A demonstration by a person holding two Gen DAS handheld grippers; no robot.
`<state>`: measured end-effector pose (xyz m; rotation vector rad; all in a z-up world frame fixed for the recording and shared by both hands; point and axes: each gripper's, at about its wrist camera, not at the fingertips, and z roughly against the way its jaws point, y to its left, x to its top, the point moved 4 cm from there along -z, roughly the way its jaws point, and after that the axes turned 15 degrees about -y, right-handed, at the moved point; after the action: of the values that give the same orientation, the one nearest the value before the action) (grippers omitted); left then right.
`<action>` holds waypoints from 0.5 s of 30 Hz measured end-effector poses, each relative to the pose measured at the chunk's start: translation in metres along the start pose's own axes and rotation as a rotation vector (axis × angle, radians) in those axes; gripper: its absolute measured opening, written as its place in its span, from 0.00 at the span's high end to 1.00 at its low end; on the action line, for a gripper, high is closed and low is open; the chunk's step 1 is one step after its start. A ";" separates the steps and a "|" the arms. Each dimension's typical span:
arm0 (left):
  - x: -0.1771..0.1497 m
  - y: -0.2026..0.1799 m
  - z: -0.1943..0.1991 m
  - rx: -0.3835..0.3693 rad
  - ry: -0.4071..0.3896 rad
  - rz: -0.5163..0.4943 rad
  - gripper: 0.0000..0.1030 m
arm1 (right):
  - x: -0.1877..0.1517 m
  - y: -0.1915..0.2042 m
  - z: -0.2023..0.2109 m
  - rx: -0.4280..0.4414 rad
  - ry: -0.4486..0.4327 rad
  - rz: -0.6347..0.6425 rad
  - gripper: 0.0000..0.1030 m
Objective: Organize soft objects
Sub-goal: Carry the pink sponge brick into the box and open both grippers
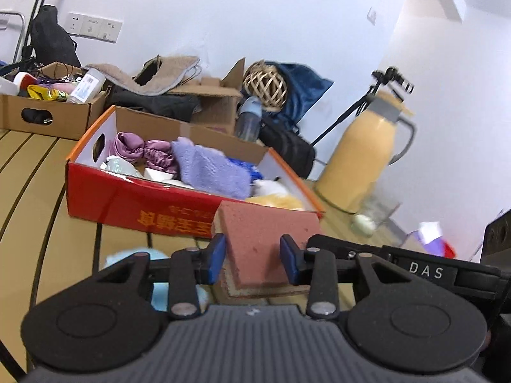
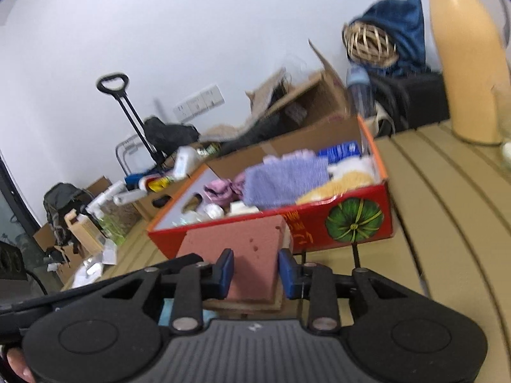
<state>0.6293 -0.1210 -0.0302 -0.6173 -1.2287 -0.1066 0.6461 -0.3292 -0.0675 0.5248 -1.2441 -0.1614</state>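
Pink-topped and tan underneath, the sponge point(image 1: 265, 242) sits pinched between two sets of blue-padded jaws at once: the left gripper point(image 1: 252, 255) clamps it from one side and the right gripper point(image 2: 255, 269) from another, pads pressing into its flanks in both wrist views. It hangs above the slatted wooden desk point(image 2: 447, 223), just in front of the red box point(image 1: 134, 204) (a green pumpkin is printed on its front wall). That box already holds soft things: a lilac towel point(image 1: 210, 169), purple satin scrunchies point(image 1: 143, 150), something fluffy and yellow point(image 2: 345, 182). A pale blue fluffy item point(image 1: 153, 255) lies on the desk beneath the left gripper. A yellow thermos jug point(image 1: 364, 159) stands beyond the box's corner.
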 end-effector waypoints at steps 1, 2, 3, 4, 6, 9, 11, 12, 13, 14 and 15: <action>0.000 -0.006 0.008 -0.006 -0.007 0.005 0.65 | 0.003 0.003 0.013 -0.001 -0.015 0.005 0.74; 0.000 -0.011 0.015 -0.013 -0.013 0.006 0.65 | 0.006 0.006 0.023 -0.001 -0.025 0.010 0.76; -0.001 -0.017 0.023 -0.024 -0.021 0.004 0.65 | 0.008 0.010 0.036 -0.001 -0.037 0.017 0.76; -0.001 -0.020 0.029 -0.030 -0.026 0.006 0.65 | 0.010 0.013 0.046 -0.003 -0.045 0.021 0.77; 0.000 -0.029 0.041 -0.045 -0.035 0.014 0.65 | 0.015 0.018 0.066 -0.006 -0.064 0.029 0.77; 0.004 -0.040 0.055 -0.052 -0.058 0.008 0.66 | 0.018 0.024 0.089 -0.008 -0.092 0.027 0.77; 0.007 -0.045 0.061 -0.053 -0.071 0.003 0.68 | 0.019 0.028 0.099 -0.008 -0.101 0.033 0.77; 0.009 -0.047 0.062 -0.056 -0.078 0.002 0.68 | 0.020 0.028 0.103 -0.009 -0.106 0.036 0.77; 0.009 -0.049 0.063 -0.059 -0.083 0.000 0.68 | 0.021 0.030 0.107 -0.008 -0.110 0.039 0.77; 0.011 -0.050 0.063 -0.060 -0.089 0.000 0.68 | 0.022 0.031 0.110 -0.007 -0.115 0.043 0.77; 0.013 -0.050 0.061 -0.060 -0.092 0.003 0.68 | 0.024 0.032 0.112 -0.006 -0.122 0.048 0.77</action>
<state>0.5626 -0.1292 0.0130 -0.6823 -1.3177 -0.1142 0.5448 -0.3432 -0.0071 0.4851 -1.3731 -0.1589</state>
